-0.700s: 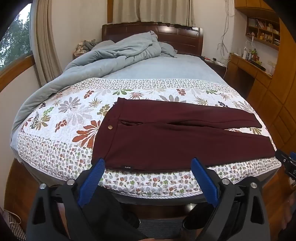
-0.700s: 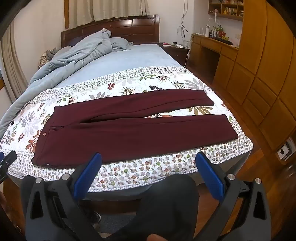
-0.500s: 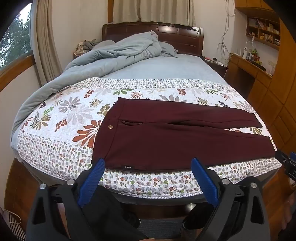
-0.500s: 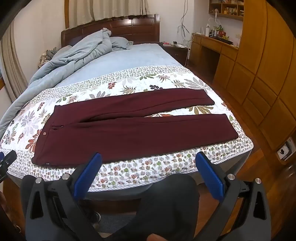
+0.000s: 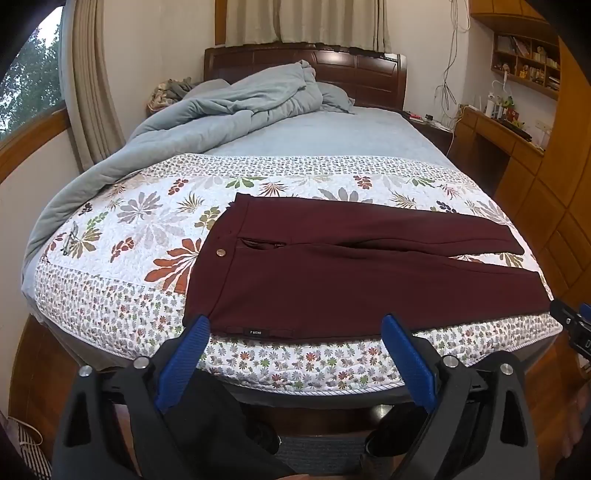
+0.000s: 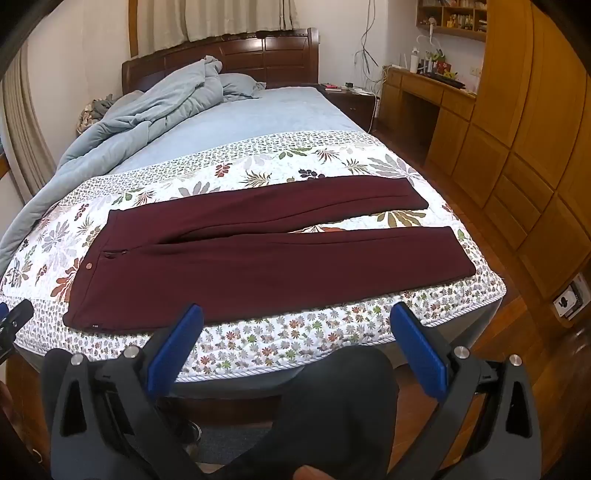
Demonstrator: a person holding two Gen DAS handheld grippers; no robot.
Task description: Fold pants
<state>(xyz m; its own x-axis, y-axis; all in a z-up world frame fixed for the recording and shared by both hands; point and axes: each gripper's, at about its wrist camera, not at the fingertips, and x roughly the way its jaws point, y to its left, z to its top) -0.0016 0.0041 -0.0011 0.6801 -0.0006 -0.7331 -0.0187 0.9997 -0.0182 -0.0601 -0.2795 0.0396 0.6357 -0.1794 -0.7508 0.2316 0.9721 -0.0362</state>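
Left wrist view: my left gripper (image 5: 291, 332), fingers wide, empty.
Right gripper (image 6: 295, 321): wide, empty.
Pants (image 5: 354, 273): flat on the bed quilt (image 5: 122, 236), unfolded.
Next: likely grasp waistband and hem.

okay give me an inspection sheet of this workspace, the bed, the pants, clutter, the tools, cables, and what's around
Surface: floral quilt spread flat across the foot of the bed.
Job's things: maroon pants lie flat and unfolded on the quilt, waistband to the picture's left, the two legs slightly apart at the hems.
Clutter: grey-blue duvet bunched toward the wooden headboard.
Grippers: left tool open, empty, short of the pants; right tool open, empty, short of the pants.
Cables: wires hang on the wall beside the headboard.
Surroundings: wooden desk and wardrobe on the picture's right; curtains behind the bed.
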